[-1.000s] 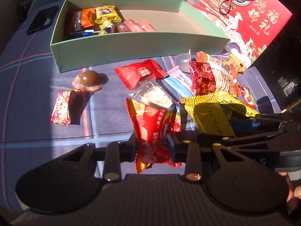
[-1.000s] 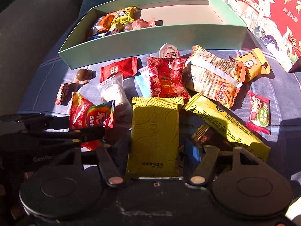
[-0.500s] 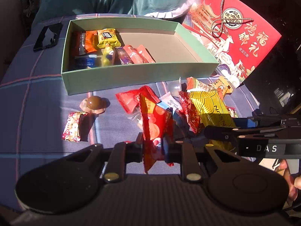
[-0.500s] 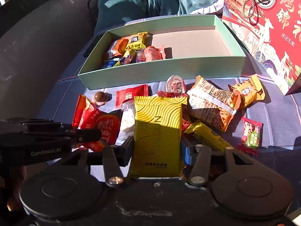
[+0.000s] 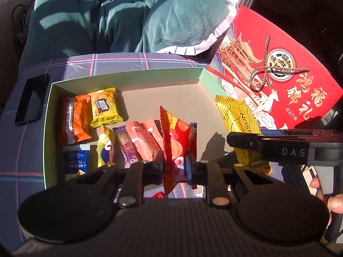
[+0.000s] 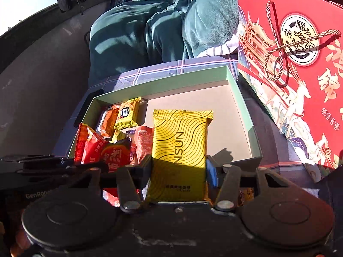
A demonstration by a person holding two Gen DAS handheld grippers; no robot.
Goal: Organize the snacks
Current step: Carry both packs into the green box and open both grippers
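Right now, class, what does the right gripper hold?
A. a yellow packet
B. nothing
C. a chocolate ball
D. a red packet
A: in the right wrist view the right gripper is shut on the yellow packet, held above the green box; the red packet is in the left gripper.

Left gripper [image 5: 174, 169]: jaws closed on a red snack packet [image 5: 176, 141], held edge-on above the box.
Green box [image 5: 48, 128]: open; wrapped snacks cluster in its left half, right half bare.
Right gripper [image 5: 246, 142]: enters from the right, carrying a yellow packet [image 5: 236, 117].
Red gift bag [image 5: 285, 75]: stands beside the box's right wall.
Black phone [image 5: 32, 99]: lies left of the box.
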